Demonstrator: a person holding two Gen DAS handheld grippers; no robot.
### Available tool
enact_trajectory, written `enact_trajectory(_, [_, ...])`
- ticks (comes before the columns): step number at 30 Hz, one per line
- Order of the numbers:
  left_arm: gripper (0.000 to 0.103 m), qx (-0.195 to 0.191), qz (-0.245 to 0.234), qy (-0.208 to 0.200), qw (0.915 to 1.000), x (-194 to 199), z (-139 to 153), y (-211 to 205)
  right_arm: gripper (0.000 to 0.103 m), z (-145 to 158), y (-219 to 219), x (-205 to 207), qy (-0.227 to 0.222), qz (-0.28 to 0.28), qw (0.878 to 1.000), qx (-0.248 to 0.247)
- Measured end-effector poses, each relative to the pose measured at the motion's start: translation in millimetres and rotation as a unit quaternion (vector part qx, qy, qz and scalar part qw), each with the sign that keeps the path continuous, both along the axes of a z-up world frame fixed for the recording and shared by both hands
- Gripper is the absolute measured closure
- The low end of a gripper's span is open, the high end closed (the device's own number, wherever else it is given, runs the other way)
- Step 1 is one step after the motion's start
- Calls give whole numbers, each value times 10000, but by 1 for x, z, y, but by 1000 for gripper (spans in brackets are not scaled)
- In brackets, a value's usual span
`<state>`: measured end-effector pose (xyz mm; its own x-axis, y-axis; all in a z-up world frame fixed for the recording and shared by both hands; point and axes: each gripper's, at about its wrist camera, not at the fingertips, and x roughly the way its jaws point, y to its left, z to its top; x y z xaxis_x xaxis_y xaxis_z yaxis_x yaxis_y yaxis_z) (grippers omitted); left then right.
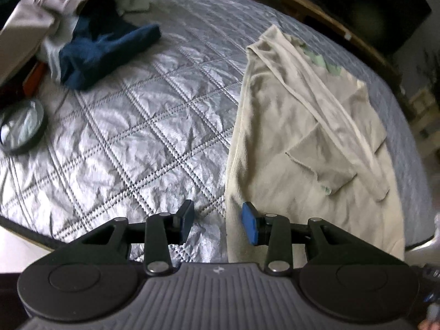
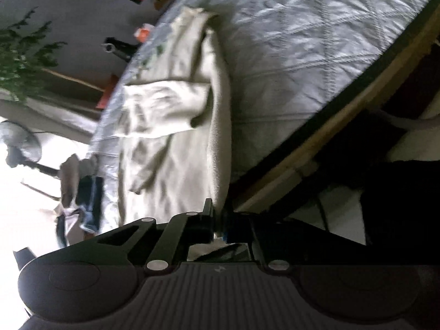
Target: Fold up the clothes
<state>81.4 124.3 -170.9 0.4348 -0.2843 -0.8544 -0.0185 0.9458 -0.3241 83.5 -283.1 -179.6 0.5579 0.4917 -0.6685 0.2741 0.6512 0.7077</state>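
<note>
Lying across a grey quilted bedcover (image 1: pixel 132 126), a cream shirt (image 1: pixel 297 126) sits partly folded near the bed's right edge, sleeves laid over its body.

Navy and beige clothes (image 1: pixel 90 52) are heaped at the far left corner. Right gripper (image 2: pixel 218 221) is clamped on the shirt's near hem at the bed edge; left gripper (image 1: pixel 217 222) hangs with jaws apart over the shirt's left edge, gripping nothing.

We see a round magnifying glass (image 1: pixel 22 126) at the quilted bedspread's (image 1: pixel 137 126) left edge, and a fan (image 2: pixel 20 143) and leafy plant (image 2: pixel 22 55) beyond the bed.
</note>
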Motion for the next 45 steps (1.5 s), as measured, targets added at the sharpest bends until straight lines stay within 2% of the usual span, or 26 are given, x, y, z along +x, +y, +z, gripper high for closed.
enact_trajectory(5, [62, -605, 286, 190, 9976, 2, -4, 12, 97, 4, -4, -2, -334, -306, 9985, 308])
enact_trajectory(7, [61, -401, 133, 100, 9991, -4, -2, 4, 97, 4, -7, -1, -358, -453, 9975, 396])
enact_trajectory(10, [59, 275, -358, -142, 9989, -11, 2, -21, 97, 4, -9, -1, -424, -552, 9967, 428])
enact_trajectory(12, [54, 408, -510, -193, 9977, -13, 2, -29, 97, 4, -14, -1, -478, -640, 9957, 471])
enact_trajectory(15, [53, 504, -566, -231, 9969, -15, 1, -35, 97, 3, -19, 0, -516, -751, 9944, 533])
enact_trajectory(16, [54, 562, -592, -252, 9963, -16, 1, -37, 97, 4, -19, 0, -545, -769, 9941, 531])
enact_trajectory(18, [63, 686, -596, -280, 9955, -17, 1, -39, 97, 9, -18, 3, -657, -783, 9935, 507])
enact_trajectory(19, [71, 685, -559, -261, 9957, -14, 1, -36, 98, 12, -20, 5, -705, -817, 9925, 576])
enact_trajectory(20, [77, 640, -503, -227, 9964, -12, 1, -30, 98, 14, -23, 7, -752, -856, 9914, 649])
enact_trajectory(21, [82, 405, -374, -123, 9984, -10, 2, -20, 98, 17, -26, 8, -805, -936, 9894, 761])
enact_trajectory(22, [92, 3, -172, 60, 9998, -4, 0, -10, 98, 20, -28, 10, -858, -1016, 9873, 872])
enact_trajectory(24, [93, -612, 228, 351, 9972, 8, -6, 8, 98, 26, -33, 15, -949, -1166, 9833, 1023])
enact_trajectory(25, [93, -747, 403, 392, 9956, 14, -6, 15, 98, 27, -34, 19, -955, -1232, 9819, 1079])
enact_trajectory(30, [93, -1001, 793, 358, 9912, 34, 2, 33, 98, 17, -39, 41, -761, -1664, 9730, 1409])
enact_trajectory(32, [93, -727, 528, 112, 9959, 31, 11, 27, 98, 11, -39, 48, -661, -1774, 9701, 1517])
enact_trajectory(33, [91, -368, 215, -110, 9990, 25, 16, 16, 98, 8, -39, 51, -615, -1794, 9696, 1549])
enact_trajectory(35, [88, 315, -406, -533, 9973, 12, 23, -4, 98, 6, -37, 57, -576, -1724, 9718, 1501])
enact_trajectory(38, [86, 1020, -1261, -907, 9826, -11, 20, -32, 98, 5, -36, 64, -589, -1562, 9760, 1399])
enact_trajectory(41, [80, 1782, -1966, -1269, 9558, -28, 14, -58, 98, 5, -37, 68, -600, -1444, 9781, 1376])
enact_trajectory(42, [79, 1910, -2088, -1325, 9499, -33, 13, -62, 98, 5, -37, 70, -603, -1412, 9785, 1374])
enact_trajectory(43, [73, 1969, -2154, -1303, 9476, -36, 11, -64, 97, 4, -36, 71, -606, -1379, 9793, 1354])
enact_trajectory(44, [68, 1918, -2146, -1215, 9499, -36, 9, -63, 97, 4, -37, 72, -610, -1340, 9800, 1341])
enact_trajectory(45, [67, 1751, -2094, -1086, 9559, -37, 8, -58, 97, 4, -36, 72, -613, -1304, 9804, 1343])
